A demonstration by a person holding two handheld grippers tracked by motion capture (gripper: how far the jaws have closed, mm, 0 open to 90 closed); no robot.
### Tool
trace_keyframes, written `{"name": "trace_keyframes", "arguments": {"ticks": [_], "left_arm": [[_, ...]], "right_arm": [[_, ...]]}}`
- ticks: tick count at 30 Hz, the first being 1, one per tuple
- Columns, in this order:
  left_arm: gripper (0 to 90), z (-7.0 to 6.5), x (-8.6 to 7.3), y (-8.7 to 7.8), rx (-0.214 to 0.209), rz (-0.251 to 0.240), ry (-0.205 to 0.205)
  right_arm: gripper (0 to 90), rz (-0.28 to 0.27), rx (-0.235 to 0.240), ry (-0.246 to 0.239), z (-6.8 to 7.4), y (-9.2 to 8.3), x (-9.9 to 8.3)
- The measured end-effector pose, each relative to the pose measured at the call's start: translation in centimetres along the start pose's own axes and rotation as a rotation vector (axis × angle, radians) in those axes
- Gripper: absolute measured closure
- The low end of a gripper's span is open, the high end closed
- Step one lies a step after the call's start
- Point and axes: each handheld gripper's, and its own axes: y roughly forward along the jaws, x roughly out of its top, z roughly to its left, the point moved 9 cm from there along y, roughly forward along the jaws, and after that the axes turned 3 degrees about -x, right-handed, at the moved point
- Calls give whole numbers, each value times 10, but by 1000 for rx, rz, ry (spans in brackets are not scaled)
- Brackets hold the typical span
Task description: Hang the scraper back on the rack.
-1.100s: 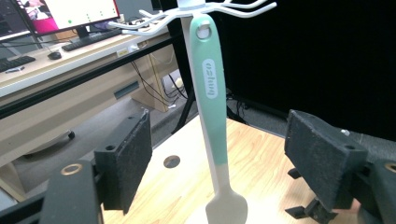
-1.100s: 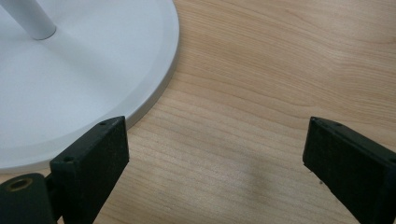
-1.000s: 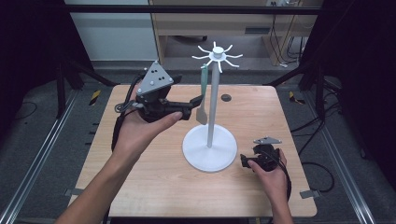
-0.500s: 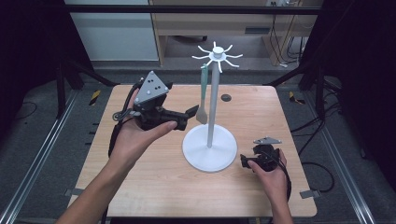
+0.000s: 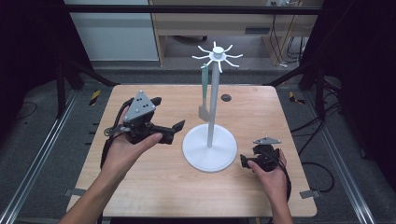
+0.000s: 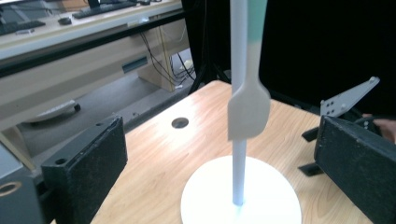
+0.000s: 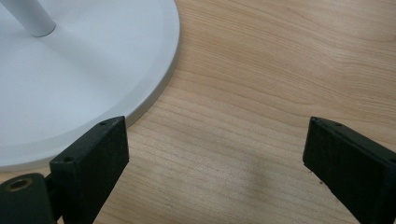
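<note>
At the middle of the high view: white stand on the tabletop.
Spatula: hangs from a hook at the stand's top, beside the pole, blade down.
Left claw: spread wide, holds nothing, left of the stand, apart from the spatula.
Right claw: spread, holds nothing, low on the tabletop, just beside the stand's base at lower right.

In your left gripper view, the picture's top edge cuts off the stand's pole and the spatula's handle. In your right gripper view, the stand's base runs off the left and top edges.
</note>
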Motion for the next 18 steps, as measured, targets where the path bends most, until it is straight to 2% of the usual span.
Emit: {"name": "trace_keyframes", "arguments": {"ticks": [9, 18], "left_arm": [[20, 13, -41, -1, 32, 54, 4], [24, 18, -81, 4, 32, 111, -5]], "right_arm": [[70, -6, 3, 5, 0, -1, 1], [58, -8, 7, 4, 1, -1, 1]]}}
